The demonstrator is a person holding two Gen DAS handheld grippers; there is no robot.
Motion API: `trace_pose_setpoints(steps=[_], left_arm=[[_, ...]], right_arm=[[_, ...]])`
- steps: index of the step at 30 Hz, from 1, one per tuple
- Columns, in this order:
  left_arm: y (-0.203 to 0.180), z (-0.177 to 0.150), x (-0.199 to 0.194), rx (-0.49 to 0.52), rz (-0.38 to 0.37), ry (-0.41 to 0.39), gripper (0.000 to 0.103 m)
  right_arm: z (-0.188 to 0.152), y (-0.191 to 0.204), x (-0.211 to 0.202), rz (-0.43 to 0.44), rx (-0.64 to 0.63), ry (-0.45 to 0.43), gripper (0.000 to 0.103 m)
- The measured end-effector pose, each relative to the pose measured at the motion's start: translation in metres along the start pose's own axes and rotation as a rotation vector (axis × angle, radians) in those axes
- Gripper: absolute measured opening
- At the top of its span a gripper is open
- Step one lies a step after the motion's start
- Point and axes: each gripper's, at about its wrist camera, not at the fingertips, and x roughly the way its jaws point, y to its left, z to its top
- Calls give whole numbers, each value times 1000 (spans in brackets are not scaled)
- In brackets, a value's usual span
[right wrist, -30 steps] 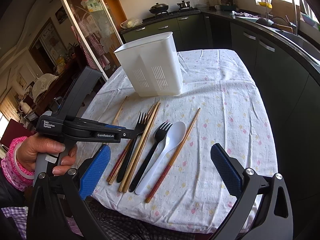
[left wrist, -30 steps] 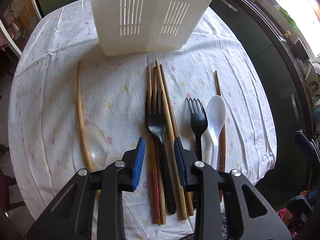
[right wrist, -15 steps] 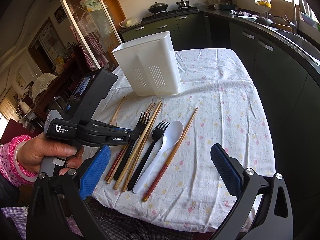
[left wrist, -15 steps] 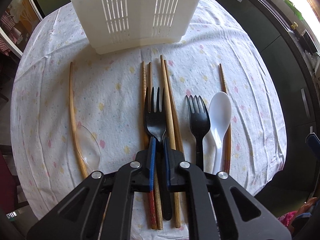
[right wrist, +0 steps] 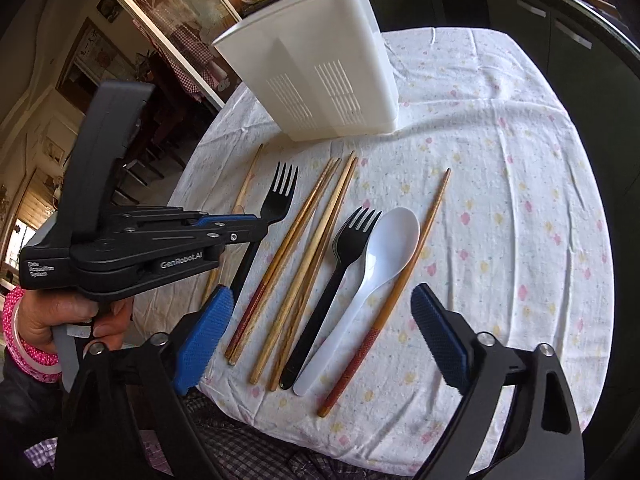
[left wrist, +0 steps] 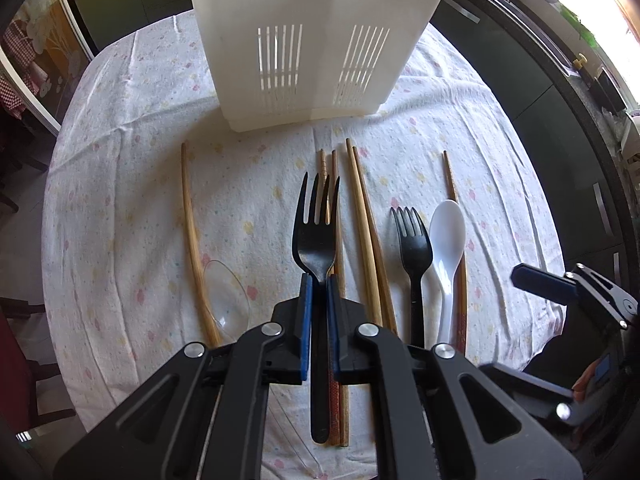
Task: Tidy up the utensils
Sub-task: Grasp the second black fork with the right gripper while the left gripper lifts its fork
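My left gripper (left wrist: 318,292) is shut on a black plastic fork (left wrist: 316,232) and holds it lifted off the cloth; it also shows in the right wrist view (right wrist: 240,226) with the fork (right wrist: 280,192). A second black fork (left wrist: 414,248), a white spoon (left wrist: 447,236) and several wooden chopsticks (left wrist: 366,224) lie in a row on the table. A clear spoon (left wrist: 226,296) lies by a lone chopstick (left wrist: 191,232) at left. The white slotted utensil holder (left wrist: 316,40) stands behind them. My right gripper (right wrist: 320,336) is open and empty above the near table edge.
The table has a white flowered cloth (right wrist: 520,200). Dark kitchen cabinets (left wrist: 540,100) run along the right side. A glass door and chairs (right wrist: 160,60) stand to the left of the table.
My left gripper closed on the black fork and has lifted it off the chopsticks. My right gripper has moved closer over the utensils, still open.
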Motion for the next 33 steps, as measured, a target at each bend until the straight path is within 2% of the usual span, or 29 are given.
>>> trace_pose_setpoints(steps=[4, 7, 15, 20, 22, 26, 33], left_arm=[[8, -5, -3, -2, -2, -5, 7], [8, -6, -5, 4, -5, -10, 7], [11, -7, -11, 6, -9, -38, 7], [15, -7, -15, -5, -13, -47, 7], [15, -7, -16, -7, -16, -52, 7], [16, -9, -21, -9, -19, -65, 7], [20, -2, -51, -11, -59, -139, 7]], right_arm=[[9, 4, 29, -10, 7, 82, 44], [15, 10, 40, -40, 0, 100, 33], [23, 22, 63, -213, -24, 108, 30], [24, 43, 76, -334, -83, 59, 29], [22, 52, 81, -380, -111, 26, 25], [27, 46, 83, -357, -83, -23, 23], [28, 45, 34, -218, -34, -154, 23]])
